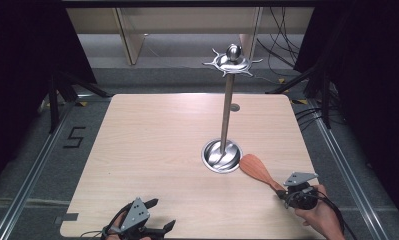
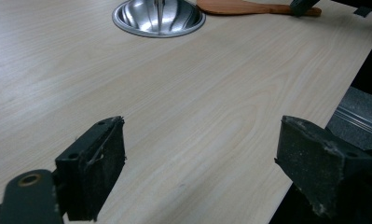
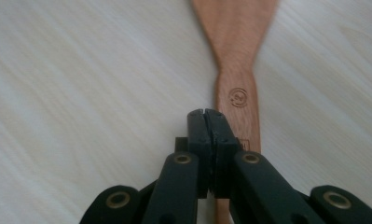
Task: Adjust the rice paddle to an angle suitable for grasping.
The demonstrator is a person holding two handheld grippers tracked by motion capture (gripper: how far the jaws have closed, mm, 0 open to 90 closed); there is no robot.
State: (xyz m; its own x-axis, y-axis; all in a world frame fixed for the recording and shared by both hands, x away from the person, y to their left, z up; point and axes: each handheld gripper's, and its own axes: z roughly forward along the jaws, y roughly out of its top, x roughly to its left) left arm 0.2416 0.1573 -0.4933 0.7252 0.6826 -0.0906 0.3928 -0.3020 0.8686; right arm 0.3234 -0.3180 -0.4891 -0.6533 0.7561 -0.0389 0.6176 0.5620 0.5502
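Note:
A wooden spatula [image 1: 254, 167] lies flat on the table, its blade beside the round steel base [image 1: 221, 156] of a tall metal stand. The stand's pole [image 1: 227, 110] rises to a spiked crown with a ball [image 1: 233, 61]. My right gripper [image 1: 282, 192] sits at the spatula's handle end. In the right gripper view its jaws [image 3: 206, 114] are shut pad to pad just above the handle of the spatula [image 3: 237, 56], with nothing between them. My left gripper [image 1: 161, 214] rests open near the table's front edge, wide apart in its own view [image 2: 202, 140], far from the base [image 2: 158, 18] and spatula [image 2: 239, 6].
The light wooden table [image 1: 152, 150] stands on a grey floor with a taped "5" [image 1: 74, 137] at the left. Black curtains hang on both sides, and cables [image 1: 282, 45] trail at the back right. The table's right edge [image 2: 356, 70] runs close to my left gripper.

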